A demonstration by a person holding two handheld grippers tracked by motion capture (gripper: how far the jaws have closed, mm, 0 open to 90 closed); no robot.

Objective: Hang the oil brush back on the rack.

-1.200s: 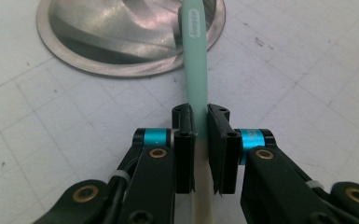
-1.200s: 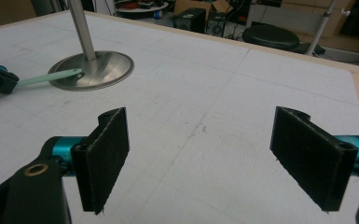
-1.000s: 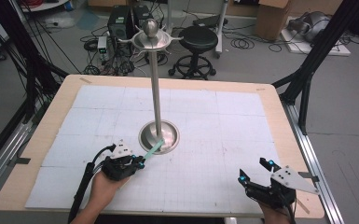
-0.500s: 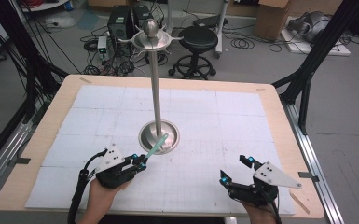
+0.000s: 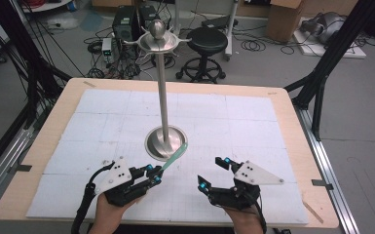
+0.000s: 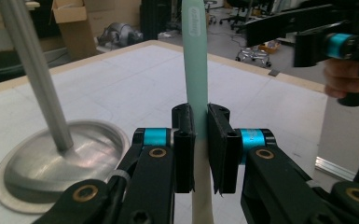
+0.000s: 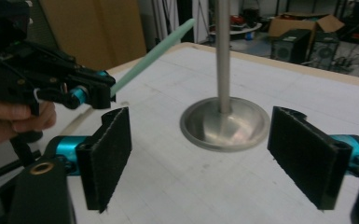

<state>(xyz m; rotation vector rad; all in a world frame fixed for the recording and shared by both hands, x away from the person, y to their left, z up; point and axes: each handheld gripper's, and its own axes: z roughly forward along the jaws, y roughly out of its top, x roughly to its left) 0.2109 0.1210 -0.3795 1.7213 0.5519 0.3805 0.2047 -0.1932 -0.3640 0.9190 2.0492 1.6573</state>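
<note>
Metal catches our eye first from the high view: a tall steel stand point(image 5: 164, 87) rises from its round base near the middle of the desk point(image 5: 282, 126). Our left tool point(image 5: 156, 174) sits at the near edge, clenched on a mint-green stick point(image 5: 174, 158) that slants up toward the base. Our right tool point(image 5: 213, 173) lies near it, released and empty.

From the left gripper view, our jaws pinch the mint-green stick point(image 6: 195, 60) upright between them, the stand's base point(image 6: 42, 158) to the left.

From the right gripper view, our jaws gape wide around nothing, the stand point(image 7: 223, 56) beyond them and the left tool point(image 7: 105, 95) holding the stick point(image 7: 154, 53).
</note>
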